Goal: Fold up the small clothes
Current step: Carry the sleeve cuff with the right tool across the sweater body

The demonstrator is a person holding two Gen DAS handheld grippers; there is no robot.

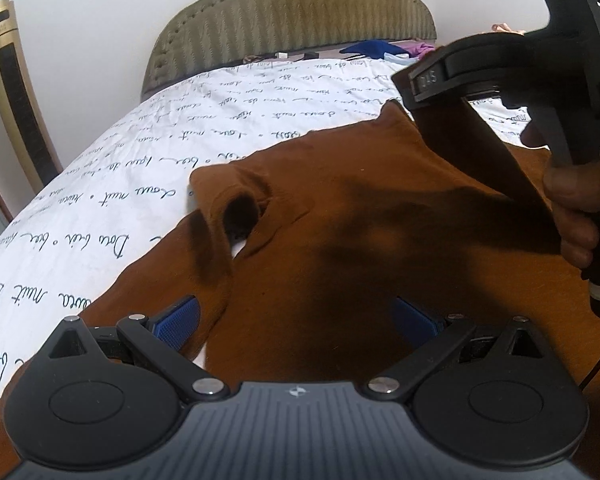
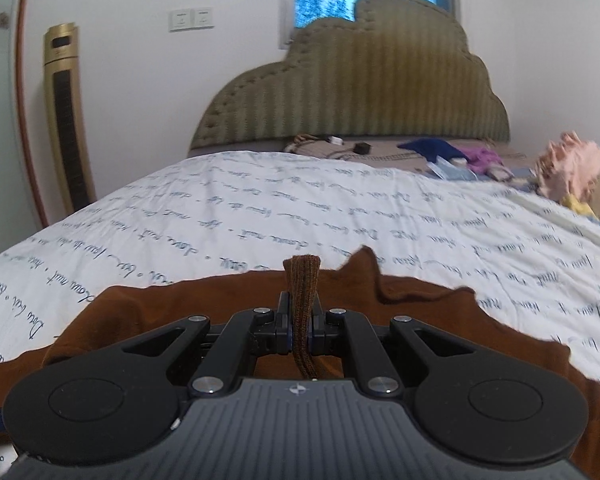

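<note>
A small brown garment lies on the white bedspread. Its neck opening faces the left wrist view. My left gripper is open low over the cloth, its blue pads spread wide, and brown fabric lies between them. My right gripper is shut on a ribbed brown edge of the garment, which sticks up between the fingers. In the left wrist view the right gripper holds a fold of the cloth lifted at the upper right.
An olive padded headboard stands at the far end. Loose clothes lie by it, and more are piled at the right. A gold tower fan stands left of the bed.
</note>
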